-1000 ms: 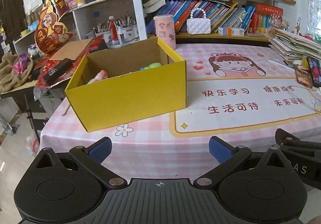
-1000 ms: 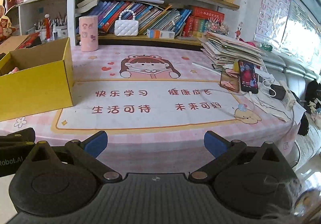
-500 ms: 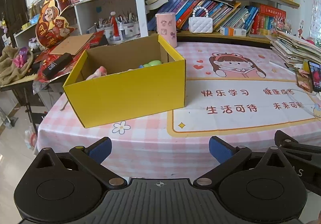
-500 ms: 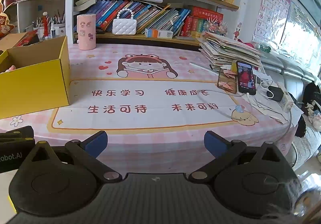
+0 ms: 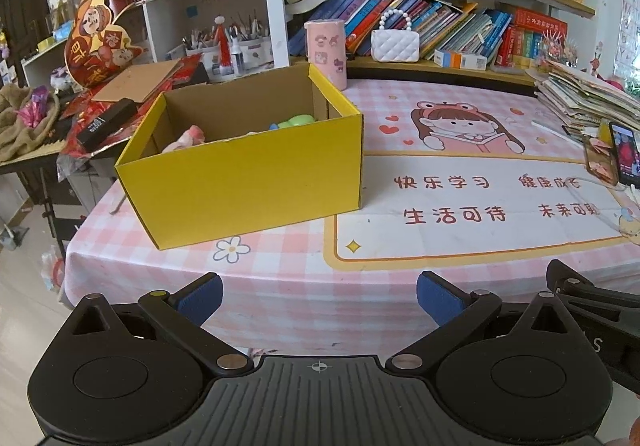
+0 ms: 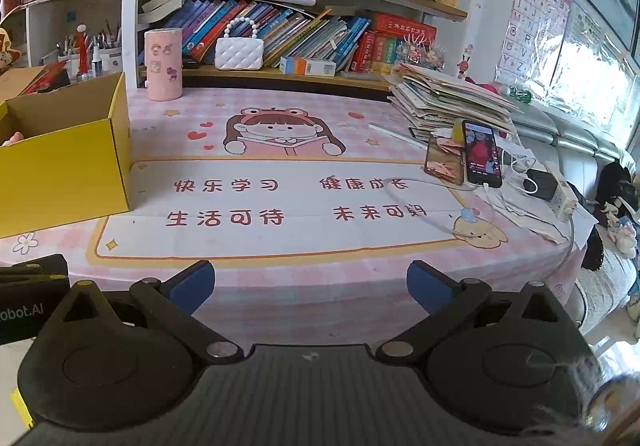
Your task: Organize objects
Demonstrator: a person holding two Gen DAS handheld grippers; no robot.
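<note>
A yellow cardboard box [image 5: 248, 186] stands open on the left of the pink-checked table [image 5: 304, 286]; it also shows in the right wrist view [image 6: 60, 170]. Inside it lie a pink toy [image 5: 186, 138] and a green and blue toy [image 5: 294, 122], partly hidden by the box wall. My left gripper [image 5: 318, 296] is open and empty, held off the table's front edge, in front of the box. My right gripper [image 6: 310, 282] is open and empty, off the front edge to the right of the box.
A pink cylinder holder [image 6: 163, 64] and a white quilted purse [image 6: 239, 53] stand at the back by the bookshelf. A paper stack [image 6: 448, 98], two phones [image 6: 482, 154] and cables [image 6: 540, 182] crowd the right side. Clutter [image 5: 104, 118] lies left of the box.
Both grippers have drawn back and risen a little from the table, so more of the tabletop and box inside shows. Both stay open and empty.
</note>
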